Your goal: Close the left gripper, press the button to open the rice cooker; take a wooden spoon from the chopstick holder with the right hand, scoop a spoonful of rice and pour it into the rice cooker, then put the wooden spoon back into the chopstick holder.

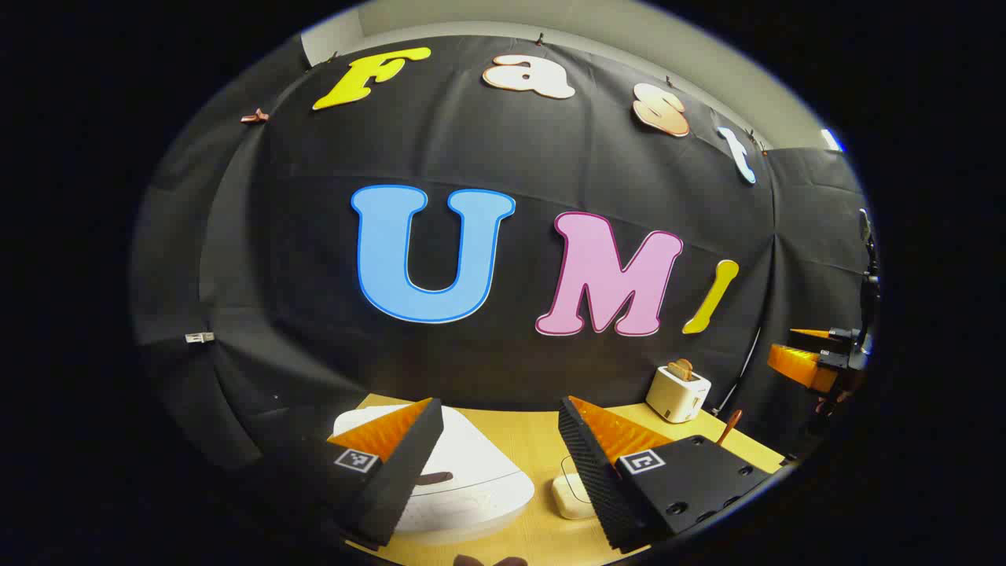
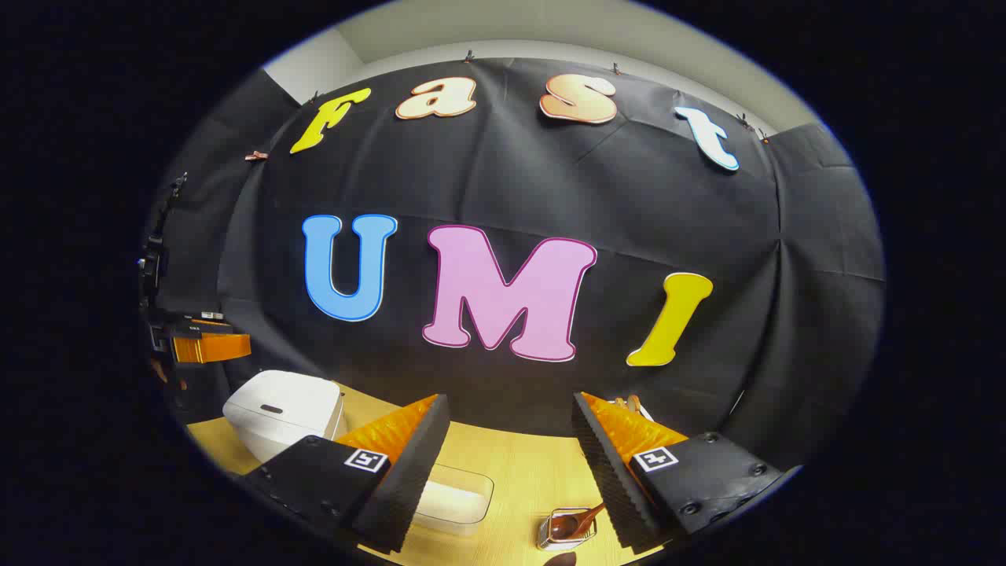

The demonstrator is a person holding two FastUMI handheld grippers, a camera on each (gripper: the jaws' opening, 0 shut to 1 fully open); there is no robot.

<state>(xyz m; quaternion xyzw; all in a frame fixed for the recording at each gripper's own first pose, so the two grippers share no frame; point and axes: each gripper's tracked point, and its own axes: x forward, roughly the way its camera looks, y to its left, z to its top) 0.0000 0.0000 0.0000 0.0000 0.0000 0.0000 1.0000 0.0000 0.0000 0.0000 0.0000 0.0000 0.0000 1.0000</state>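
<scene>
My left gripper (image 1: 501,440) wide open, empty, above closed rice cooker (image 1: 464,483) by bench's (image 1: 526,440) left edge, my right gripper (image 2: 511,436) wide open, empty, wooden spoon (image 2: 578,523) in chopstick holder (image 2: 564,533) below between fingers.

**Hidden and cut-off parts in the left and right gripper views**

In the left gripper view, the left gripper's (image 1: 501,440) near finger hides the left part of the white rice cooker (image 1: 464,487), and the other finger covers one side of the small cream box (image 1: 572,497); the wooden spoon (image 1: 729,426) shows only its handle, and the right gripper (image 1: 813,363) is cut off at the picture's edge. In the right gripper view, the right gripper's (image 2: 511,440) left finger hides the near end of the clear rice box (image 2: 460,499); the chopstick holder (image 2: 566,531) is too small for its contents to be counted, and the toaster (image 2: 629,406) barely clears the right finger.
</scene>
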